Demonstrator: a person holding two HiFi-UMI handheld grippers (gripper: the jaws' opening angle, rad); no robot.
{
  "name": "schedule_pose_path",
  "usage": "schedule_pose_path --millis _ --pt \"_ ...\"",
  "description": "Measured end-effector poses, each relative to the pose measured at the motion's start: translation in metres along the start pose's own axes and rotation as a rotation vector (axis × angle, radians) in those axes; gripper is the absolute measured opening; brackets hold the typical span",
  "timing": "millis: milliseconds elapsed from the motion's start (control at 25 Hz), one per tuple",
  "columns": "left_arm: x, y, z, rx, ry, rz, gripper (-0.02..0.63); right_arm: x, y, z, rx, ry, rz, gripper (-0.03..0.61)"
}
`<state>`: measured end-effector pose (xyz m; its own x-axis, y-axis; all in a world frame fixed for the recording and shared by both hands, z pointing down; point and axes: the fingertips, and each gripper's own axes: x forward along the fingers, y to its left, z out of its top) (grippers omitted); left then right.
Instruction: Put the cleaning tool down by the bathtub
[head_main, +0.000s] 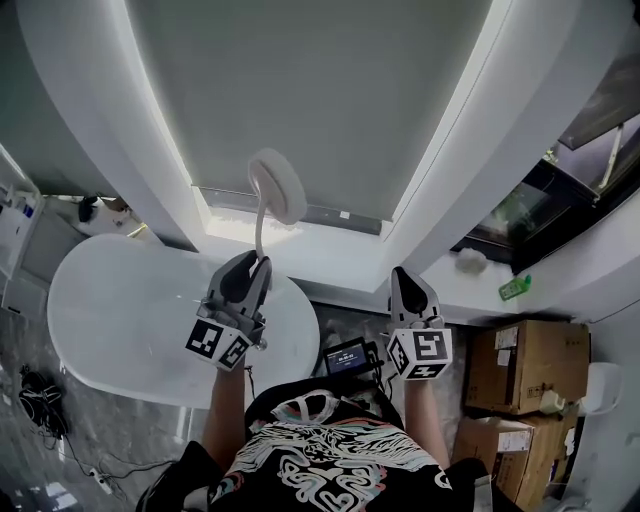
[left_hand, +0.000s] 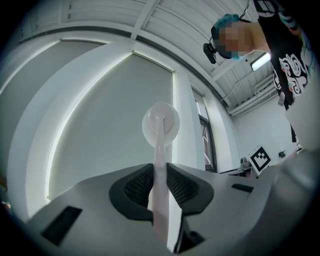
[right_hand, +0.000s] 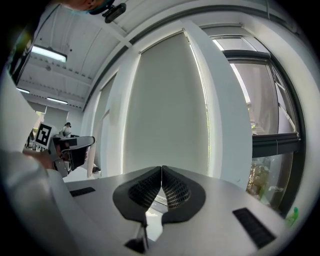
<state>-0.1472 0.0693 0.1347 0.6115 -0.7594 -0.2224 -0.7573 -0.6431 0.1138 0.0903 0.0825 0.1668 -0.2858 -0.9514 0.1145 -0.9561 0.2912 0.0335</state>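
**Item 1. Left gripper** (head_main: 255, 265), at 7 o'clock in the head view. Its jaws are clamped on the slim white handle of the cleaning tool (head_main: 277, 186). The grip sits low on the handle, which likely keeps the round pale head clear of the pads and free to be lowered first. The tool is held aloft and touches nothing else.

**Item 2. Right gripper** (head_main: 405, 275), at 5 o'clock. The jaws are pressed together with nothing between them. It is held off to the side, apparently idle, since one grip is enough for so light a tool.

**Item 3. Bathtub** (head_main: 120, 320), at 8 o'clock. A white oval that lies below and beyond the left gripper. The tool hangs near its right end, so the set-down is not yet done.

**Item 4. Small lit screen** (head_main: 348, 356), between the grippers. Possibly a tablet, though it is too small to tell.

**Item 5. Cardboard boxes** (head_main: 525, 365), at 4 o'clock, well apart from the tub.

**Item 6. Grey blind** (head_main: 300, 90), at 12 o'clock, farthest away. It is the backdrop behind the tool's head.
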Motion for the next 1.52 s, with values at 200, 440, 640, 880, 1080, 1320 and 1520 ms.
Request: schedule_pose_path --millis 200,440,640,880,1080,1320,1520 --pt "0.002 0.014 -0.003 0.008 0.009 0.023 0.094 0.017 0.003 -0.001 0.007 0.002 0.023 0.028" --pt "0.012 0.035 -0.003 0.015 0.013 0.040 0.094 0.050 0.010 -0.001 0.039 -0.003 0.070 0.028" --pt "0.025 0.055 -0.006 0.005 0.012 0.041 0.092 0.081 0.013 -0.004 0.020 0.020 0.086 0.028" --pt "0.041 0.068 -0.024 -0.013 0.038 0.027 0.094 0.101 0.007 -0.017 0.005 0.054 0.078 0.028" --pt "0.056 0.075 -0.042 -0.018 0.078 0.019 0.094 0.121 0.000 -0.029 0.004 0.087 0.089 0.028" --pt "0.072 0.085 -0.065 -0.034 0.117 0.016 0.094 0.139 -0.010 -0.050 0.013 0.133 0.098 0.028" --pt "0.087 0.090 -0.084 -0.019 0.159 0.000 0.094 0.154 -0.014 -0.070 0.013 0.173 0.136 0.028"
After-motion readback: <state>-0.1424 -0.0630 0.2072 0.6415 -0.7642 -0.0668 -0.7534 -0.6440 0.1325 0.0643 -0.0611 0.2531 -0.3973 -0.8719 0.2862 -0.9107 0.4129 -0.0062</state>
